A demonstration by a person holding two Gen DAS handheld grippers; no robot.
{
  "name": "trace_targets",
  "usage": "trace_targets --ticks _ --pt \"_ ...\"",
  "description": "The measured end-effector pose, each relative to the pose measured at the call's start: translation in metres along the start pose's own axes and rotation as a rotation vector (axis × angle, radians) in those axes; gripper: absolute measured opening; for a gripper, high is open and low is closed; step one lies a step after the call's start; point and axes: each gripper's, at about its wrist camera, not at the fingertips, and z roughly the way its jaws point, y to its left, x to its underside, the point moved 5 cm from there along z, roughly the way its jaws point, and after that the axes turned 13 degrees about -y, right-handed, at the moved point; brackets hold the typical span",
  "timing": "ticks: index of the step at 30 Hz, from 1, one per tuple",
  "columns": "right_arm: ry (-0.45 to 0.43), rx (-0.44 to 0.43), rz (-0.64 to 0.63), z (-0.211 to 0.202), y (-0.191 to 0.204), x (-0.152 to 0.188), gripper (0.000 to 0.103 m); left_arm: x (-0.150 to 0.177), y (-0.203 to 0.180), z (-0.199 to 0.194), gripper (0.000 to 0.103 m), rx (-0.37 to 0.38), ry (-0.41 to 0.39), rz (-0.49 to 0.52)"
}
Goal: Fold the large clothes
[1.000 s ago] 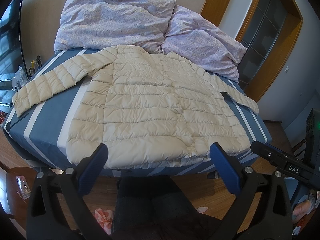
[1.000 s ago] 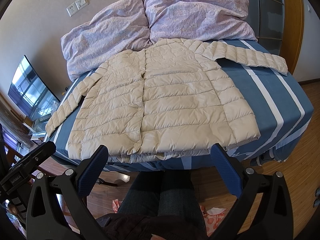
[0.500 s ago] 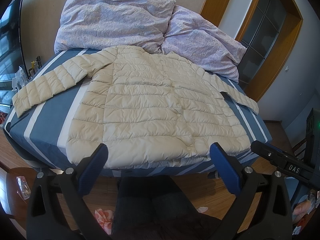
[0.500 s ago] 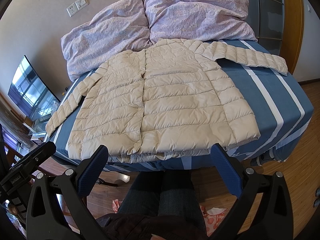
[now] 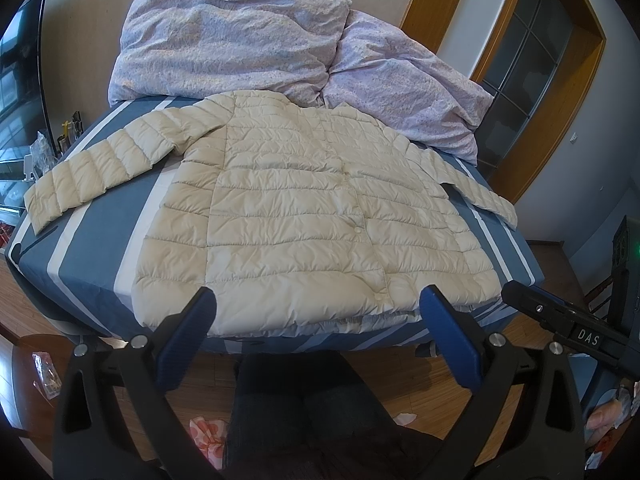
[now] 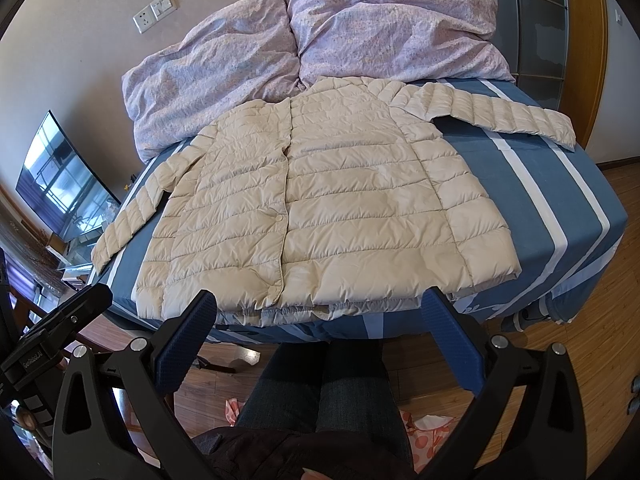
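A cream quilted puffer jacket (image 5: 304, 216) (image 6: 320, 208) lies flat, front up and snapped closed, on a bed with a blue and white striped sheet (image 5: 100, 236) (image 6: 560, 200). Both sleeves are spread out sideways, and the hem reaches the bed's near edge. My left gripper (image 5: 318, 312) hangs open just short of the hem, holding nothing. Held open as well, my right gripper (image 6: 320, 312) sits at the hem's near edge, empty. The right gripper's body shows at the right of the left wrist view.
A crumpled lilac duvet (image 5: 256, 44) (image 6: 360, 28) is piled at the head of the bed. A person's legs in dark trousers (image 6: 320, 392) stand on the wooden floor before the bed. A TV (image 6: 56, 180) is on the left, a wood-framed door (image 5: 532, 52) on the right.
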Motion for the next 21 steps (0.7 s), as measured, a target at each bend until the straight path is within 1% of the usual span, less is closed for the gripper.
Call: trace_targets --ticks 21 --pt "0.006 -0.001 0.003 0.0019 -0.0023 -0.0014 0.102 -0.0014 0.0013 0.0015 0.101 -0.008 0.004 -0.002"
